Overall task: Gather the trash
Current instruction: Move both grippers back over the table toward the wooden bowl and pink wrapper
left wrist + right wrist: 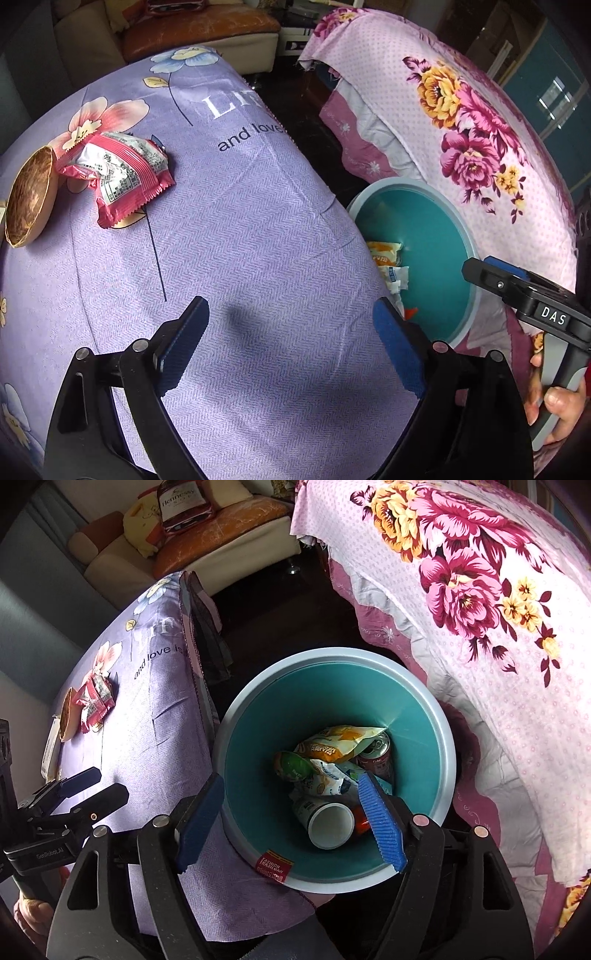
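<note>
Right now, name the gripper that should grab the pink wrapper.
Left. The left gripper is open over the purple cloth, facing the pink wrapper; the right gripper hangs open above the trash bin.

A bench covered with a purple cloth with flowers and white and dark words is carrying the things. A crinkled pink and silver snack wrapper is lying on the cloth at the far left. A brown, shiny, bowl-shaped shell is sitting just beside it, touching its edge. The two are lying on a pink printed flower.
</note>
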A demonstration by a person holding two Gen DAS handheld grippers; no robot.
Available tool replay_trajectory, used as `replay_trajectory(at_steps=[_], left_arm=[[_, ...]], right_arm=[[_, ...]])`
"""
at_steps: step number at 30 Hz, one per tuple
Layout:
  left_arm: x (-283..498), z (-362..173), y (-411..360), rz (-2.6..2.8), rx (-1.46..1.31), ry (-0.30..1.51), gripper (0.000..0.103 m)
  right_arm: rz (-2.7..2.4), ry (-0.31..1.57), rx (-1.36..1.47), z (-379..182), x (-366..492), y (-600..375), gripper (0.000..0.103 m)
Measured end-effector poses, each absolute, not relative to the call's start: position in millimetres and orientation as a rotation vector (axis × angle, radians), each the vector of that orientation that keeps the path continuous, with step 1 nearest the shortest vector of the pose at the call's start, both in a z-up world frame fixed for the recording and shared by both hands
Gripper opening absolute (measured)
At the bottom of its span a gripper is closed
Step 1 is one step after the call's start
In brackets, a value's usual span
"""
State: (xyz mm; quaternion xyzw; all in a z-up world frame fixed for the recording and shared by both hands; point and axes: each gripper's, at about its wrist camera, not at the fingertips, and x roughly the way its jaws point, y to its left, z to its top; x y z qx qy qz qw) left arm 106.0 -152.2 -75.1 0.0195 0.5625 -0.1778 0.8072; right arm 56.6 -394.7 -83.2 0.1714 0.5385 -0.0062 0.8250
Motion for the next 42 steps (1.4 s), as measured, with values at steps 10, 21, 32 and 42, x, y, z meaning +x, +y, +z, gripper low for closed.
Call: replay_trajectory(at_steps=[10, 21, 32, 42], left_arm=[[111.8, -73.5, -105.8, -0.332, -0.035, 1.199, 0.092], [117.2, -68.5, -11.6, -0.212, -0.127, 1.176, 0.092], [126.0, -60.8, 76.5, -0.073, -0.212, 1.137, 0.093], [136.9, -65.7, 102.6, -0.067, -0.247, 1.138, 0.094]], right_arm=[[-0.001, 1.169, 0.328, -75.2, 67.3, -368.7, 0.075], [0.077, 1.183, 0.22, -57.9, 99.5, -306.0, 0.082], [0.248, 1.209, 0.053, -49.4, 156.8, -208.6, 0.082], [0.366, 1.224, -0.04, -54.5, 212.7, -141.5, 0.082]])
